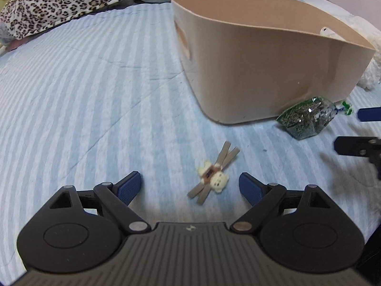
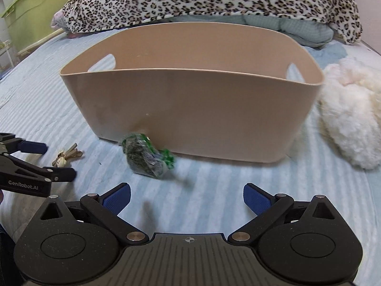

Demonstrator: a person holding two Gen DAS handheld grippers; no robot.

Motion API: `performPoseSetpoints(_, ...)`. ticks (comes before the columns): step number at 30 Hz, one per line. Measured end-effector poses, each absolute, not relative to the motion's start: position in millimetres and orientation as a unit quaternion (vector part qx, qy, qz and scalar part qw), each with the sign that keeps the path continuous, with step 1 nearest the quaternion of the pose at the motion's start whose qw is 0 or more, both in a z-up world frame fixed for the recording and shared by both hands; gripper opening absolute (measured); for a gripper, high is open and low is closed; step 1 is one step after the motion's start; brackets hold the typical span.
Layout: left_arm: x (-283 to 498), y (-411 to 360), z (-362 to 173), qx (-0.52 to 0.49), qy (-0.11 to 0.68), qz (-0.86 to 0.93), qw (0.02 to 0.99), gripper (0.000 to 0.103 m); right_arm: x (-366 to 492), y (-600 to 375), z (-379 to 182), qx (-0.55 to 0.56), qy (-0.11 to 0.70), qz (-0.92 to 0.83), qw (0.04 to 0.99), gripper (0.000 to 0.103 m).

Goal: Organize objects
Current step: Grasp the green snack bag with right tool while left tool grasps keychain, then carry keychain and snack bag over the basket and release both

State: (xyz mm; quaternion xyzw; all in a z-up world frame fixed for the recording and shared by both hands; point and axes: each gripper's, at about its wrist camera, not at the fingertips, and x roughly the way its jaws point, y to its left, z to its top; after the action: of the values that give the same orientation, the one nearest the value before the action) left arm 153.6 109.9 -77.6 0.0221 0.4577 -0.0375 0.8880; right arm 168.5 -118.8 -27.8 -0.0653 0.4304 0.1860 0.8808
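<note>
A beige bin (image 1: 262,71) with cut-out handles stands on the striped bed; it also shows in the right wrist view (image 2: 190,109). A small clip toy with a cream figure and grey sticks (image 1: 213,174) lies just ahead of my open, empty left gripper (image 1: 190,186); it shows in the right wrist view (image 2: 66,156). A clear bag of dark green bits (image 1: 307,118) lies against the bin's near wall, ahead and left of my open, empty right gripper (image 2: 187,199); the bag shows there too (image 2: 147,157). The bin's inside is hidden.
A white fluffy plush (image 2: 352,116) lies right of the bin. A leopard-print blanket (image 2: 214,0) is heaped behind it. A green plastic box (image 2: 35,9) stands beyond the bed's far left. The left gripper (image 2: 38,159) shows at the right wrist view's left edge.
</note>
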Motion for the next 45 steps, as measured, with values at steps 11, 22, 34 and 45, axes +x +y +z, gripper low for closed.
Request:
performPoseSetpoints(11, 152.5, 101.9, -73.2, 0.023, 0.456, -0.067, 0.887, 0.054, 186.2, -87.0, -36.8, -0.053, 0.427, 0.212, 0.877, 0.079)
performPoseSetpoints(22, 145.9, 95.5, -73.6, 0.018, 0.449, -0.075, 0.890, 0.014, 170.3, -76.5, -30.1, -0.069, 0.431, 0.247, 0.865, 0.015)
performPoseSetpoints(34, 125.6, 92.6, -37.3, 0.017, 0.428, -0.082, 0.900, 0.014, 146.0, -92.4, -5.7, -0.073, 0.400, 0.248, 0.879, 0.013)
performPoseSetpoints(45, 139.2, 65.5, 27.3, 0.027, 0.352, -0.104, 0.930, 0.014, 135.5, -134.2, 52.7, -0.041, 0.333, 0.231, 0.913, 0.013)
